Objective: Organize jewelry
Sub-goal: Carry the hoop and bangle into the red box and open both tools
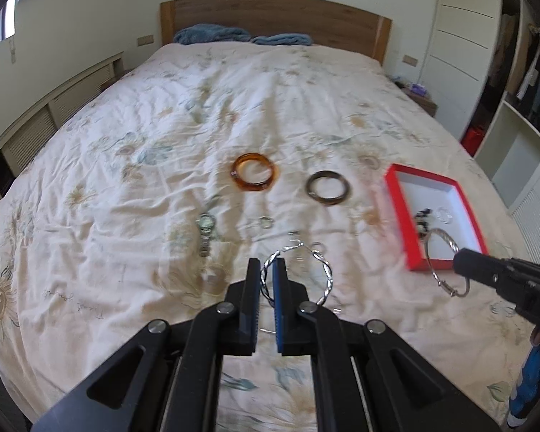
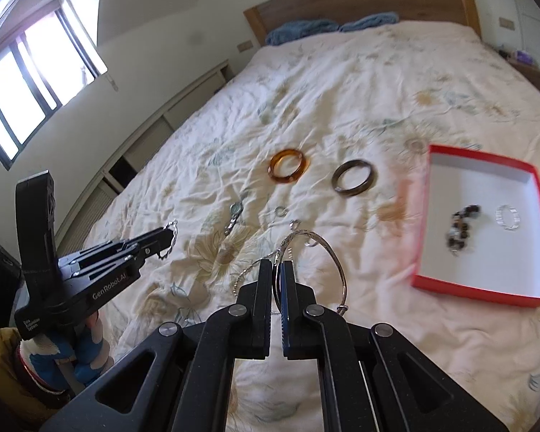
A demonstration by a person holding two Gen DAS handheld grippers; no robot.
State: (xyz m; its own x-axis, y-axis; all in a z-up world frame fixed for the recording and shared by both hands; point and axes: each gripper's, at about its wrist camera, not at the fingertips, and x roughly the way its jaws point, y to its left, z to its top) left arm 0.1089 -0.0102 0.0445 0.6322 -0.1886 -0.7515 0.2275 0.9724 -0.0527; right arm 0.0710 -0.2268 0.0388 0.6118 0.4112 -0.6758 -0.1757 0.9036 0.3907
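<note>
Each gripper is clamped on a silver bangle, its pads hiding part of the hoop.

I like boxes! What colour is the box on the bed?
The box is red outside, white inside, clearest in the right wrist view.

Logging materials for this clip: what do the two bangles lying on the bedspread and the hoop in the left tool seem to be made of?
Amber bangle: translucent, glossy orange-brown, likely resin or plastic.
Dark bangle: opaque brown-grey with a polished sheen; stone, horn or plastic, cannot tell.
Twisted hoop gripped by the left tool: thin, bright silver with rope-like twist, so probably metal.
</note>
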